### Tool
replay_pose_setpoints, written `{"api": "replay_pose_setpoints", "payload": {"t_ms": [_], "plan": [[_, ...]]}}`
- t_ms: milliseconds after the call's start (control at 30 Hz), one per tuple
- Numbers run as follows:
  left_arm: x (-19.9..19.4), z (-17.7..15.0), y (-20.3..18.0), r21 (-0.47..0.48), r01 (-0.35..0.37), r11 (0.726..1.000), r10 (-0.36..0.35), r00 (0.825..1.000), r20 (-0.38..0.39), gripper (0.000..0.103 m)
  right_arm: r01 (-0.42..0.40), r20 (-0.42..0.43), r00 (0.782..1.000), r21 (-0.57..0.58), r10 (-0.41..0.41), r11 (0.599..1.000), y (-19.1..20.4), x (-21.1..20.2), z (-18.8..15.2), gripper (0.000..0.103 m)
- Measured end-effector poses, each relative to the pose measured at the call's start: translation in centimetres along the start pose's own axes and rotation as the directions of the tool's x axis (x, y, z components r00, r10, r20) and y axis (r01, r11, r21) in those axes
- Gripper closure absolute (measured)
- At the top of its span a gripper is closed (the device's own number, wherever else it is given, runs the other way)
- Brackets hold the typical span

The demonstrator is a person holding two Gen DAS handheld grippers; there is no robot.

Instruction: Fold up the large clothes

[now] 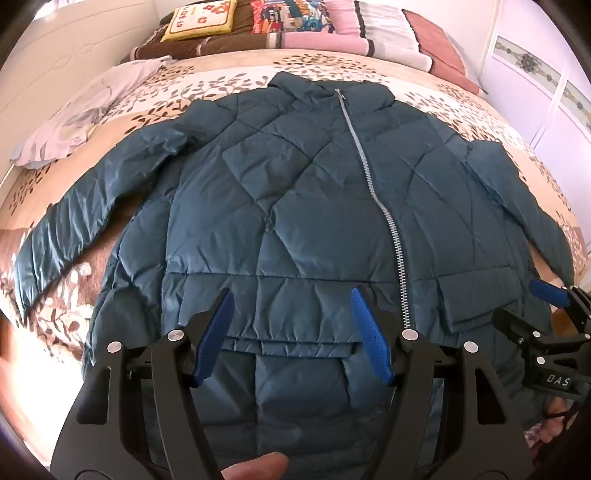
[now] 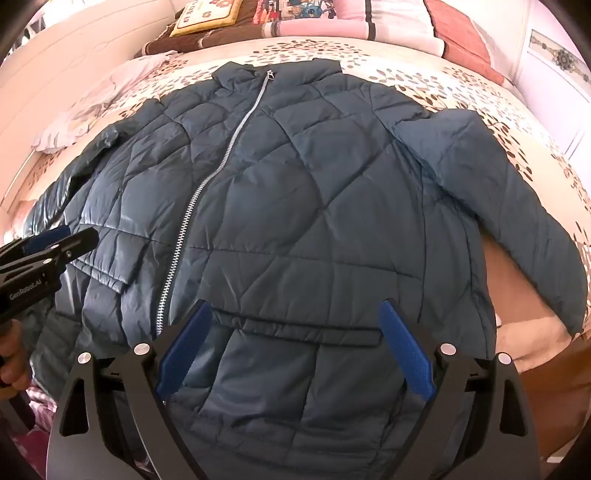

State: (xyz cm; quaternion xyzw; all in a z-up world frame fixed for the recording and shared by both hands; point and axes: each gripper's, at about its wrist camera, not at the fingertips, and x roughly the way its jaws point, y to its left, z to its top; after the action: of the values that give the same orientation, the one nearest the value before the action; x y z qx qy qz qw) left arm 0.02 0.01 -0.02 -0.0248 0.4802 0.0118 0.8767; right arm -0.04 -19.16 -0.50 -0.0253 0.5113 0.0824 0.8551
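My left gripper (image 1: 291, 317) sits closest to the lens, its blue pads (image 1: 371, 338) spread apart and angled down with nothing pinched between them. A fingertip (image 1: 256, 469) of mine shows at the bottom edge, under the black frame. Just below and ahead of the jaws lies the teal quilted jacket (image 1: 295, 206), front side up on the bed (image 1: 461, 99), with its collar at the far end and its hem running under my tool. The silver zipper (image 1: 369, 184) runs from the collar down to a spot just right of my right-hand pad. One sleeve (image 1: 88, 206) stretches out to the left of the gripper across the leaf-patterned bedspread. A flap pocket (image 1: 295, 336) lies directly between the pads, not touched so far as I can tell.

My right gripper (image 2: 295, 339) hangs over the other half of the jacket, released as well, pads wide and empty, a pocket flap (image 2: 306, 330) between them. The second sleeve (image 2: 491, 199) spreads off to its right. Beyond the collar, cushions (image 1: 201, 20) and folded blankets (image 1: 332, 37) line the head of the bed.
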Motion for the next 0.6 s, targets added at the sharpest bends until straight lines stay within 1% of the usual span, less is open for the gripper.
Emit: {"api": "replay_pose_setpoints", "payload": {"t_ms": [600], "plan": [[-0.05, -0.01, 0.16, -0.001, -0.003, 1.0, 0.003, 1.0, -0.004, 0.037, -0.004, -0.002, 1.0, 0.006, 0.004, 1.0, 0.01, 0.08, -0.07, 0.014]]}}
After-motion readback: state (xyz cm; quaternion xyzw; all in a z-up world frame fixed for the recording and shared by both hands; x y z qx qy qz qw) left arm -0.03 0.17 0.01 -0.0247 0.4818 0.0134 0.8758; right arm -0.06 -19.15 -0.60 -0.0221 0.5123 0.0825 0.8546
